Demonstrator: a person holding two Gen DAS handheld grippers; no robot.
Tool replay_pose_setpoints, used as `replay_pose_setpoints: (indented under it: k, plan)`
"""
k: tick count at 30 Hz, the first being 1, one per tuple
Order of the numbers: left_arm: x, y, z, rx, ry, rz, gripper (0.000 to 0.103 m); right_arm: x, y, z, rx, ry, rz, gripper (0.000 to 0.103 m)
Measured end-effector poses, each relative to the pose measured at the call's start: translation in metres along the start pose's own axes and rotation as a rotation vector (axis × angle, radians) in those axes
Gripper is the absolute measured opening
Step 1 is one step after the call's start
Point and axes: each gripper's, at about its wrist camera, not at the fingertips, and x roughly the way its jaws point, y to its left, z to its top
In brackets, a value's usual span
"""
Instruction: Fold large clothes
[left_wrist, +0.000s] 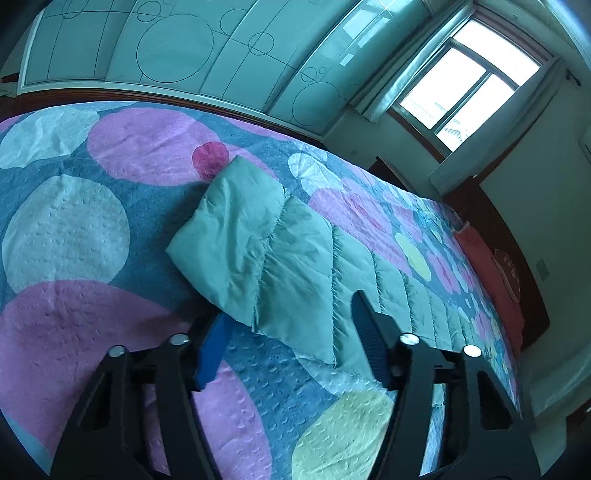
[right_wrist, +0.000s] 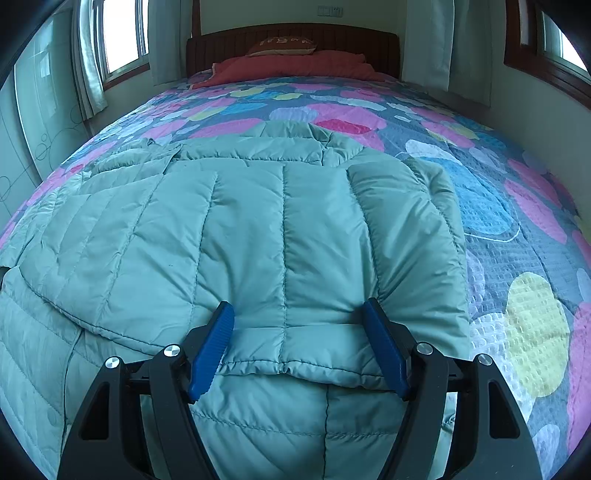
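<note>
A pale green quilted puffer jacket lies spread on the bed, with one part folded over its body. My right gripper stands open low over it. The folded part's stitched edge runs between the blue pads, and no fold is pinched. In the left wrist view one sleeve of the jacket stretches over the bedspread. My left gripper is open at that sleeve's near edge. Its right finger overlaps the fabric and its left pad is over the bedspread just beside the sleeve.
The bedspread has large pink, white and yellow spots on blue. Red pillows lie against the dark wooden headboard. A wardrobe with circle patterns stands along the bed's far side. A curtained window is in the corner.
</note>
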Motion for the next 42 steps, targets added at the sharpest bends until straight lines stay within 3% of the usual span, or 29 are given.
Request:
replay_pose_setpoints:
  k: [2,5,10,15,22,28,35,37,41,42]
  plan:
    - [0.006,0.002,0.003,-0.003,0.017,0.014,0.024,0.000,0.000,0.000,0.000,-0.001,0.001,0.071]
    - [0.009,-0.008,0.006,0.042,0.004,0.048,0.009,0.000,0.000,0.000,0.001,-0.002,0.001,0.071]
    - [-0.007,-0.065,0.004,0.257,-0.083,0.027,0.005,-0.001,-0.001,0.001,0.007,-0.004,0.004,0.071]
    - [-0.023,-0.142,-0.029,0.486,-0.104,-0.065,0.005,-0.003,-0.001,0.001,0.013,-0.008,0.009,0.071]
    - [-0.035,-0.249,-0.112,0.767,-0.027,-0.241,0.005,-0.004,-0.002,0.001,0.034,-0.018,0.030,0.071]
    - [-0.030,-0.301,-0.187,0.929,0.075,-0.332,0.005,-0.003,-0.004,0.002,0.050,-0.024,0.045,0.071]
    - [-0.017,-0.318,-0.256,1.060,0.177,-0.342,0.006,-0.003,-0.005,0.001,0.062,-0.026,0.054,0.071]
    - [-0.017,-0.318,-0.266,1.089,0.192,-0.332,0.010,-0.004,-0.005,0.000,0.062,-0.026,0.054,0.071]
    - [-0.027,-0.315,-0.268,1.102,0.193,-0.359,0.042,-0.004,-0.006,0.001,0.058,-0.022,0.048,0.071]
    - [-0.031,-0.314,-0.267,1.102,0.190,-0.368,0.044,-0.004,-0.006,0.002,0.056,-0.019,0.045,0.071]
